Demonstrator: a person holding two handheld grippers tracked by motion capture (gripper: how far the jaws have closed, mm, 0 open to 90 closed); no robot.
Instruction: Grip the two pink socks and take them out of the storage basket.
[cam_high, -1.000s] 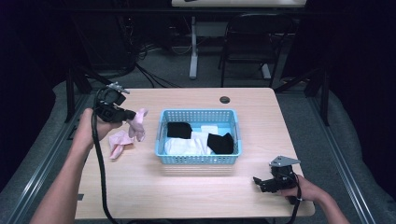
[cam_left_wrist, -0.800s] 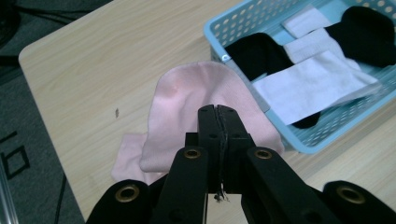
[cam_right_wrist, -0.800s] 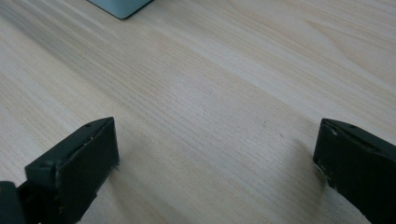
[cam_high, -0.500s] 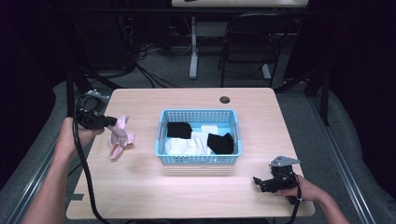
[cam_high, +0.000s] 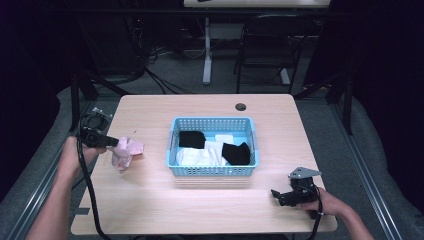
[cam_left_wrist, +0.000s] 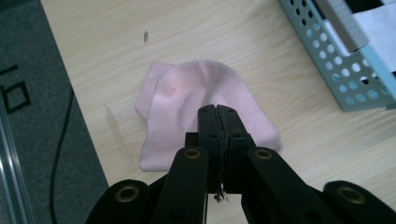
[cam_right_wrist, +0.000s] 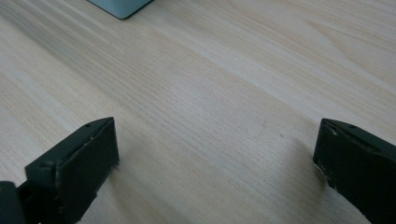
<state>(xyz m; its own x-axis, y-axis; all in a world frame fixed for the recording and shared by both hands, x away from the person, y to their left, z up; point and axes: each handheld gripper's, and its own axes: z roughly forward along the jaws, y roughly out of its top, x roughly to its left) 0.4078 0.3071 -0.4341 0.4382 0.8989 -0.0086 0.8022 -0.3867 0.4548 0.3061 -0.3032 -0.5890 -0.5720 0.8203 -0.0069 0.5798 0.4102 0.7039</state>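
Observation:
A pink cloth (cam_high: 126, 151) lies crumpled on the left part of the wooden table (cam_high: 150, 200), spread under the jaws as a pink cloth (cam_left_wrist: 196, 102) in the left gripper view. My left gripper (cam_high: 115, 143) comes in from the left edge, and its jaws are pressed together on the cloth's edge at the left gripper (cam_left_wrist: 218, 112) tip. A light blue basket (cam_high: 212, 172) stands mid-table with black and white cloths inside. My right gripper (cam_high: 281, 196) rests low near the front right. In its own view the right gripper (cam_right_wrist: 215, 163) stands wide open over bare wood.
The basket's perforated corner (cam_left_wrist: 341, 70) lies to the right of the pink cloth. A dark round hole (cam_high: 240, 107) sits near the table's far edge. Grey floor and a black cable (cam_left_wrist: 60, 154) run beside the table's left edge.
My left gripper has moved left and down with the pink cloth, which hung from it and now bunches on the table. The right hand has stayed still.

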